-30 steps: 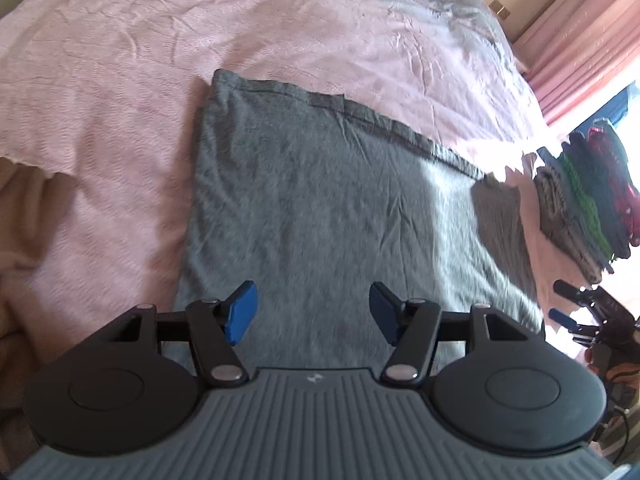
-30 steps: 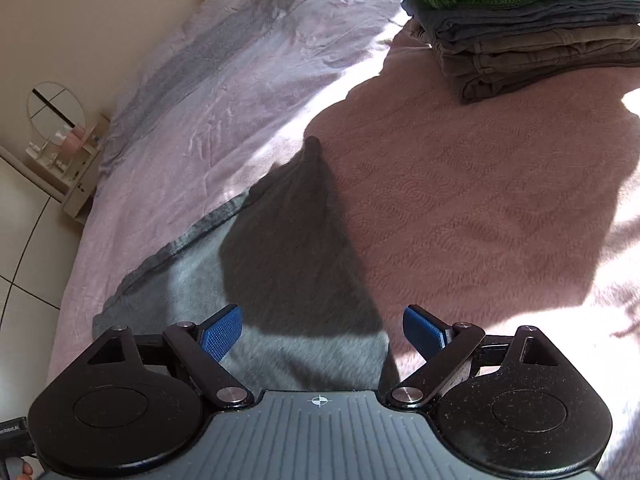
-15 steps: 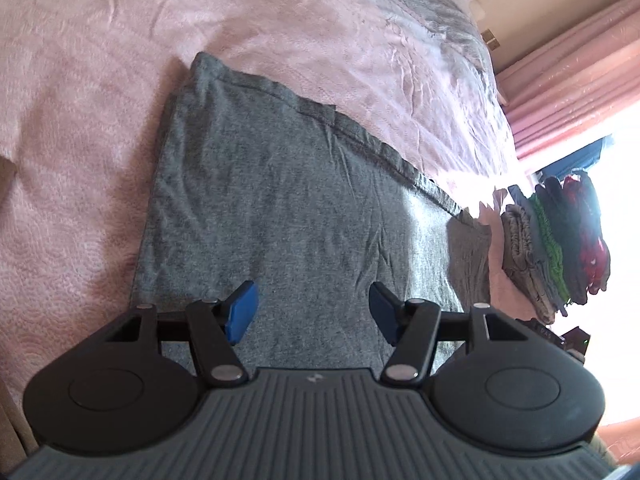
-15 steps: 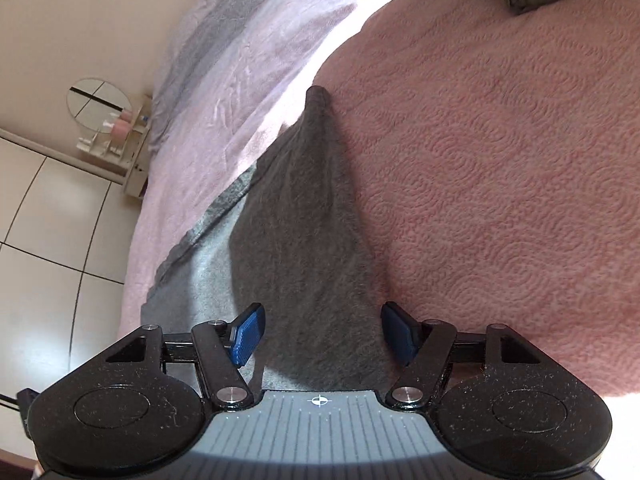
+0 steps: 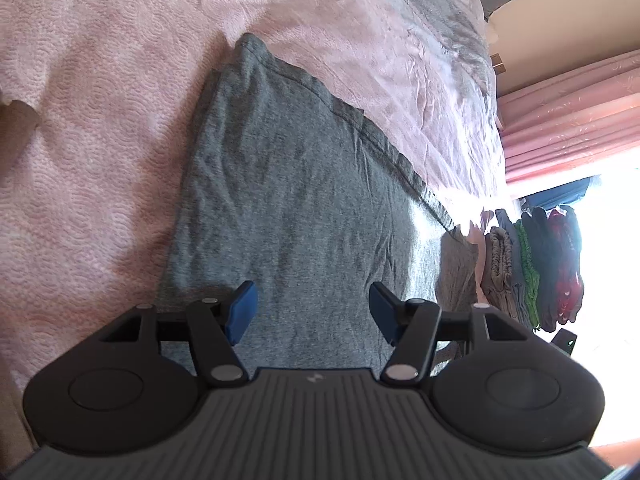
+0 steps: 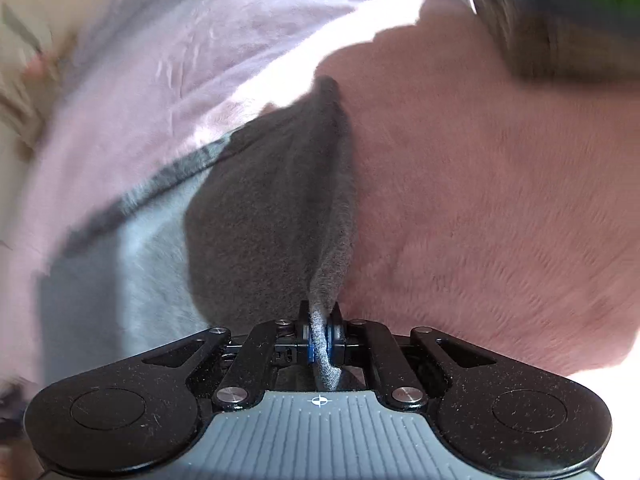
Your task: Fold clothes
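Note:
A grey garment lies spread flat on the pink bedspread. My left gripper hovers low over its near part, jaws open, with only flat cloth below them. In the right wrist view my right gripper is shut on the near right edge of the same grey garment. A pinched fold of cloth rises between the blue pads and runs back toward the far corner. Part of the garment lies in sunlight, part in shadow.
A stack of folded clothes in grey, green, dark and red sits at the right by the bright window, and shows blurred as the stack in the right wrist view. Pink curtains hang behind it. The bedspread extends to the right of the garment.
My right gripper went from wide open to shut on the garment's edge and swung sideways, blurring its view. My left gripper sank closer to the cloth and rolled, jaws unchanged.

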Available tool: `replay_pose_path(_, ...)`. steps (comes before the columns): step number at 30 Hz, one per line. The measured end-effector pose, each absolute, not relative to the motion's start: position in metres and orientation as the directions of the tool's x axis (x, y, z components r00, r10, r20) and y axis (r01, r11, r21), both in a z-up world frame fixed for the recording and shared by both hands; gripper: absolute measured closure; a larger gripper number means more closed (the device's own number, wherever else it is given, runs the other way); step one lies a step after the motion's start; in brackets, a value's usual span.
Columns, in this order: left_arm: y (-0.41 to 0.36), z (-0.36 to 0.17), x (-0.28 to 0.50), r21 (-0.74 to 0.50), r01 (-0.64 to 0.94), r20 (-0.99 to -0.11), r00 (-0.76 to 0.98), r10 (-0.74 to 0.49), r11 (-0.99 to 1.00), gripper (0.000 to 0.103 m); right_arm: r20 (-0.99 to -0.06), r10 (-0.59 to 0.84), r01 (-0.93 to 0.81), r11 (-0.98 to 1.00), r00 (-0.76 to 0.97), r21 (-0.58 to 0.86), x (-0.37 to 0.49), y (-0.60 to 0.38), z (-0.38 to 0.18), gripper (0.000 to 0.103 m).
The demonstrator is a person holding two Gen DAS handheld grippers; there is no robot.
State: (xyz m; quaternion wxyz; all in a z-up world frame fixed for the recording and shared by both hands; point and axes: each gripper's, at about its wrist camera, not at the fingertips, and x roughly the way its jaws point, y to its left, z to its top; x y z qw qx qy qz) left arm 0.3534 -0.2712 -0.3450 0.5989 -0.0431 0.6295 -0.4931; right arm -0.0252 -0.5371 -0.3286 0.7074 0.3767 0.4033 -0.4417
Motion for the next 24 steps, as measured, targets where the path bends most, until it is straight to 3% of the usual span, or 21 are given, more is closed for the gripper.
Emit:
replay_pose_path(3, -0.261, -0.342, 0.363, -0.683, 0.517, -0.702, -0.269, -0.659, 0.516, 0.046, -0.851, -0.505, 0.879, 0.461, 0.145, -0.123, 0.045, -0.490, -0.293, 0.099)
replay_pose_path(7, -0.244, -0.336, 0.376, -0.700, 0.484, -0.686, -0.255, -0.681, 0.524, 0.046, -0.775, -0.591, 0.762, 0.602, 0.222, -0.240, 0.135, -0.416, -0.267, 0.099)
replay_pose_path(10, -0.232, -0.334, 0.387, -0.706, 0.466, -0.682, -0.241, -0.690, 0.534, 0.046, -0.774, -0.563, 0.651, 0.709, 0.290, -0.271, 0.197, -0.359, -0.280, 0.098)
replay_pose_path(11, -0.228, -0.335, 0.390, -0.703, 0.464, -0.685, -0.238, -0.689, 0.539, 0.046, -0.794, -0.531, 0.616, 0.742, 0.297, -0.265, 0.213, -0.345, -0.294, 0.081)
replay_pose_path(12, -0.226, -0.336, 0.392, -0.700, 0.462, -0.689, -0.235, -0.686, 0.545, 0.046, -0.813, -0.491, 0.580, 0.777, 0.313, -0.246, 0.226, -0.333, -0.308, 0.041)
replay_pose_path(13, -0.223, -0.337, 0.394, -0.696, 0.460, -0.693, -0.233, -0.682, 0.551, 0.046, -0.828, -0.456, 0.546, 0.806, 0.327, -0.227, 0.234, -0.322, -0.321, 0.022)
replay_pose_path(14, -0.221, -0.338, 0.396, -0.696, 0.458, -0.694, -0.232, -0.681, 0.554, 0.046, -0.835, -0.435, 0.519, 0.826, 0.336, -0.222, 0.237, -0.312, -0.331, 0.012)
replay_pose_path(19, -0.220, -0.338, 0.399, -0.705, 0.454, -0.685, -0.236, -0.689, 0.545, 0.046, -0.847, -0.367, 0.512, 0.848, 0.385, -0.135, 0.209, -0.298, -0.324, 0.012)
replay_pose_path(24, -0.248, -0.340, 0.390, -0.748, 0.445, -0.641, -0.293, -0.709, 0.493, 0.046, -0.841, -0.333, 0.664, 0.746, 0.427, 0.042, 0.132, -0.330, -0.288, 0.012)
